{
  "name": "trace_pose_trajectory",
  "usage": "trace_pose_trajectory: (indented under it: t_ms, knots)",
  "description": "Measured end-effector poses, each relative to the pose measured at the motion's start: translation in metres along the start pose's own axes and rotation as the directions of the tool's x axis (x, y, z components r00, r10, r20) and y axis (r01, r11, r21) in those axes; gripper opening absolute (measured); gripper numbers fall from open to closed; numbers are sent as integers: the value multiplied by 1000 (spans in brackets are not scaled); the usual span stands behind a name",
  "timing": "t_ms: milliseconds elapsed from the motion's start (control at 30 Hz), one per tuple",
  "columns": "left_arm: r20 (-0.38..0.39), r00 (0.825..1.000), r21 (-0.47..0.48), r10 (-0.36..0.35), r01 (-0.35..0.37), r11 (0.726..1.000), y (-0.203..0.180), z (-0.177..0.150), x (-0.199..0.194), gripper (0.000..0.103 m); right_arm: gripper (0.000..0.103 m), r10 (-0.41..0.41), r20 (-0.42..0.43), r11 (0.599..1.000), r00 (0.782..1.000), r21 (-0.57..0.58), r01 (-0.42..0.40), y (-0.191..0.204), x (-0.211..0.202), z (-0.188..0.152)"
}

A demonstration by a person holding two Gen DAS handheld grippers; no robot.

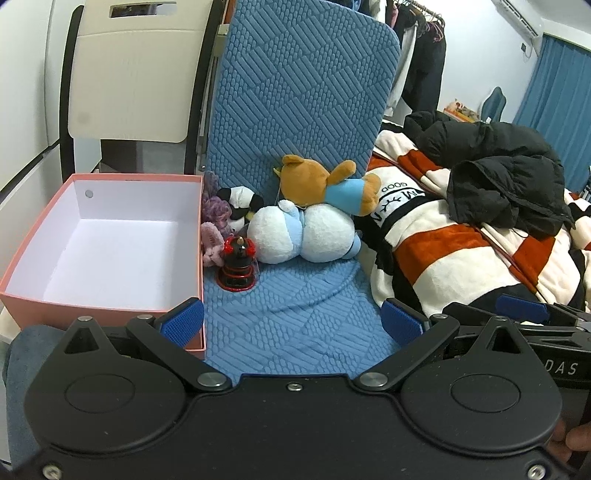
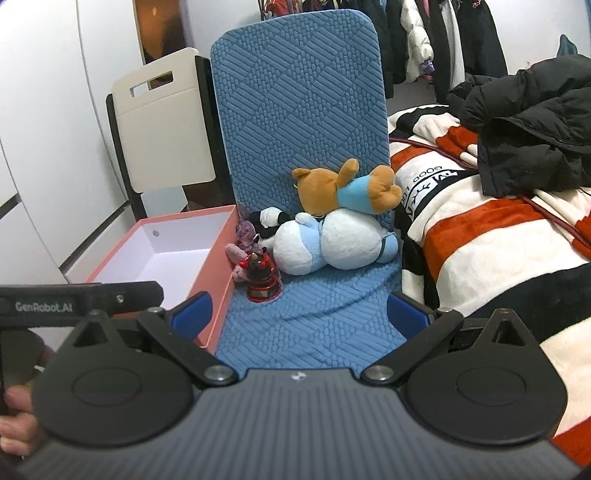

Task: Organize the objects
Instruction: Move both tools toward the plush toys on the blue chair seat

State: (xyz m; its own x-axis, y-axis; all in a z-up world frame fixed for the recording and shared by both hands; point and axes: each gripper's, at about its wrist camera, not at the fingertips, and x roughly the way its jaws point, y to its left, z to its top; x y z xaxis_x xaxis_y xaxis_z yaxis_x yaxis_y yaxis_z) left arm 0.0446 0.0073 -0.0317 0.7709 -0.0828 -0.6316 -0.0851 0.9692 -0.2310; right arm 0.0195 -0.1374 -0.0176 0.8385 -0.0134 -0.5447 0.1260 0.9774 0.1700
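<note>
A pile of toys lies at the back of a blue quilted seat (image 1: 295, 325): a brown bear in a blue shirt (image 1: 325, 182) on a white and light-blue plush (image 1: 303, 234), a panda (image 1: 240, 205), purple and pink plush toys (image 1: 214, 229), and a red and black figure (image 1: 238, 264). An open pink box (image 1: 99, 243) stands left of them, empty. My left gripper (image 1: 291, 323) is open, empty, short of the toys. My right gripper (image 2: 299, 315) is open and empty, beside the left one. The same toys (image 2: 332, 218) and box (image 2: 166, 254) show in the right wrist view.
A striped white, orange and black blanket (image 1: 461, 251) with a black jacket (image 1: 498, 177) on it lies right of the seat. A cream folding chair (image 1: 133, 74) stands behind the box. Clothes hang on a rack (image 2: 436, 33) at the back.
</note>
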Motion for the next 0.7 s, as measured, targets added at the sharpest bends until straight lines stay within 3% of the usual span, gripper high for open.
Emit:
trace_pose_trajectory:
  t_ms: [267,700]
  knots:
    - [-9,1000,-6,4,-5,1000,-4,17,13,99,103,5,-13,1000,1000,8,-5,-8,9,16]
    - [-56,998,-9,38,-39,999,-16,53,68,96,103,15,-46,999,999,-28,-17,-31,46,52]
